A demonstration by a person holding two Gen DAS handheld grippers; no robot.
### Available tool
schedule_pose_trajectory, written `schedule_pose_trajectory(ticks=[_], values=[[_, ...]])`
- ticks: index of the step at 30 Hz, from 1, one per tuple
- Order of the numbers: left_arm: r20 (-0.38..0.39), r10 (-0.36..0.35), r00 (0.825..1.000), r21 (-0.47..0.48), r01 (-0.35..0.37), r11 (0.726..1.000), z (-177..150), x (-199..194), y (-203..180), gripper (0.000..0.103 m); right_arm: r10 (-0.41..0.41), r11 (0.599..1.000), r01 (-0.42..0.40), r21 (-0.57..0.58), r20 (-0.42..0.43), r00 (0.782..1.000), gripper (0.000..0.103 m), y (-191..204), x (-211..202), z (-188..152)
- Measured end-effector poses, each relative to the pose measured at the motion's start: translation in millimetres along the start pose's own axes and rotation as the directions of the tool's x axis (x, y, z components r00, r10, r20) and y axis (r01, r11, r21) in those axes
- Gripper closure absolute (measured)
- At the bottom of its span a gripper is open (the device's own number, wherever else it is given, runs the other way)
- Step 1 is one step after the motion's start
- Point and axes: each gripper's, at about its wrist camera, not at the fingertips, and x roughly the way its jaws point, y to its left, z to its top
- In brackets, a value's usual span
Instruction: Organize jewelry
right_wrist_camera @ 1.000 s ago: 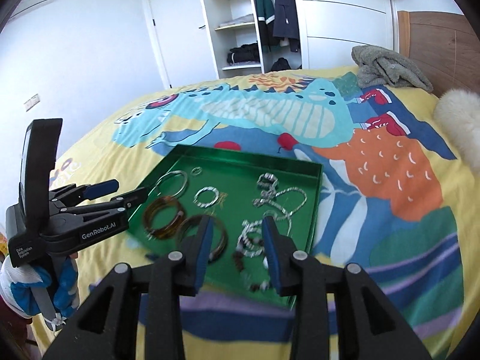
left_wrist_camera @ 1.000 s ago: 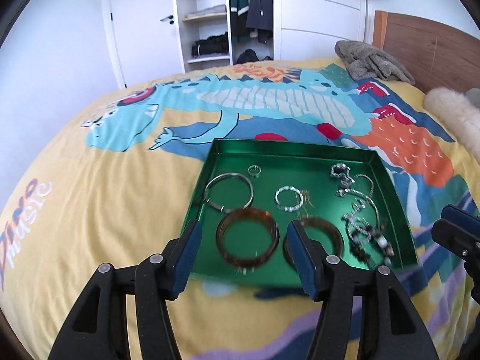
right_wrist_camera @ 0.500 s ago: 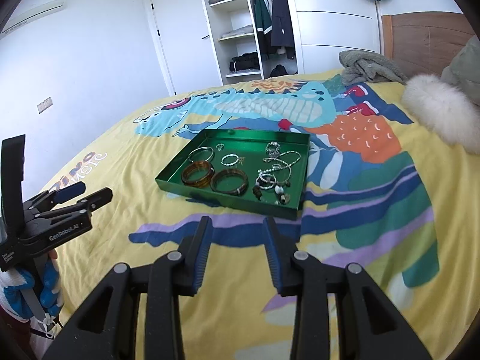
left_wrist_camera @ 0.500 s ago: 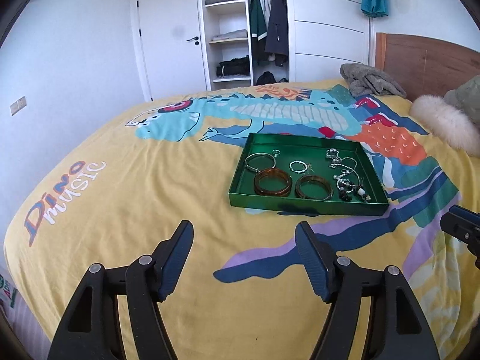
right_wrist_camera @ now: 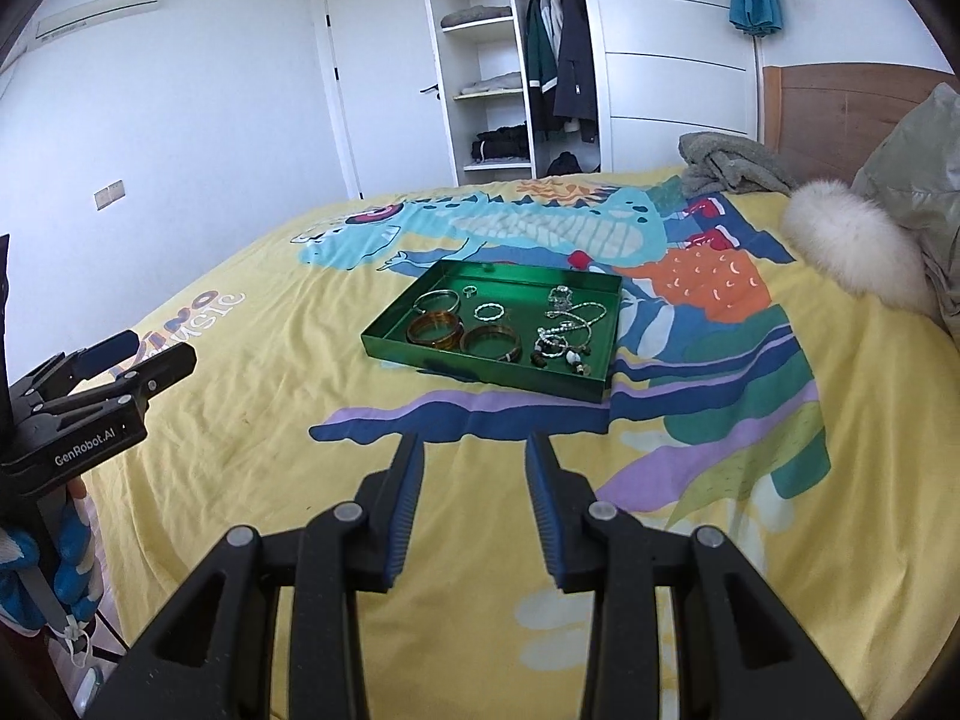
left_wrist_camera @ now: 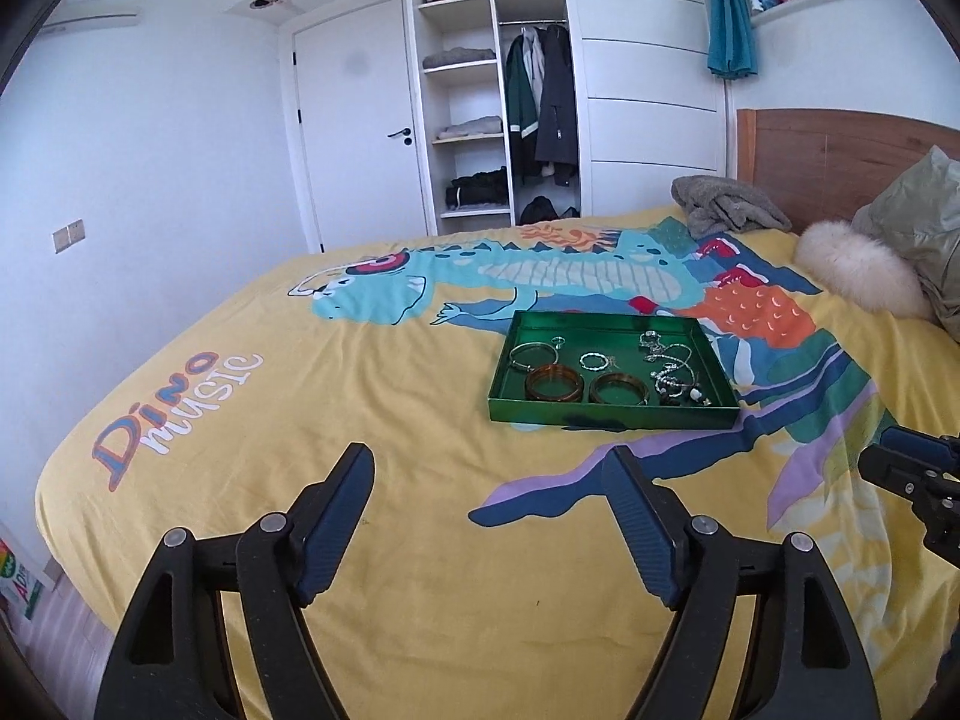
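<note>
A green tray (left_wrist_camera: 612, 412) (right_wrist_camera: 480, 369) lies on the bed with jewelry in it: two brown bangles (left_wrist_camera: 553, 384) (right_wrist_camera: 434, 327), a thin silver bangle (left_wrist_camera: 531, 353), a small silver bracelet (left_wrist_camera: 593, 360), a ring (left_wrist_camera: 558, 341) and tangled silver chains with beads (left_wrist_camera: 673, 373) (right_wrist_camera: 566, 330). My left gripper (left_wrist_camera: 489, 474) is open and empty, well back from the tray. My right gripper (right_wrist_camera: 474, 456) is open and empty, also well short of the tray.
The bed has a yellow dinosaur cover (left_wrist_camera: 360, 372). A grey blanket (left_wrist_camera: 726, 213), a white fluffy cushion (left_wrist_camera: 858, 273) and a pillow (left_wrist_camera: 918, 222) lie by the wooden headboard (left_wrist_camera: 828, 150). An open wardrobe (left_wrist_camera: 498, 120) and a door (left_wrist_camera: 360, 120) stand behind.
Both grippers have pulled back and up from the tray, which now looks small and far. Both stay open and empty.
</note>
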Motion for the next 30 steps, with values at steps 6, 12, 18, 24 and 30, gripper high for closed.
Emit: schedule_pose_trajectory(ticks=[6,12,18,24,30], values=[[0.024,0.010,1.000,-0.003,-0.009,1.000,-9.1,-27.3,6.5,0.021,-0.003,1.000,0.004,-0.019,0.025,1.000,0.069,11.9,-27.0,-7.8],[0.047,-0.011,0.999,-0.001,0.011,1.000,-19.8,-52.8,11.7,0.013,-0.012,0.999,0.014,-0.039,0.044,0.999,0.065,24.2,-47.5,-19.0],[0.077,-0.006,0.997,-0.003,0.006,1.000,-34.3,-72.2,19.9,0.003,-0.025,0.998,0.028,-0.055,0.053,0.998,0.062,32.8,-63.0,-34.6],[0.090,-0.014,0.996,-0.024,0.016,1.000,-49.3,-85.8,29.1,0.000,-0.035,0.998,0.039,-0.049,0.064,0.997,0.057,35.5,-73.9,-47.8],[0.091,-0.025,0.996,-0.014,0.026,1.000,-60.4,-94.1,29.0,0.000,-0.062,0.997,0.067,-0.048,0.097,0.993,0.045,39.5,-86.7,-55.9]])
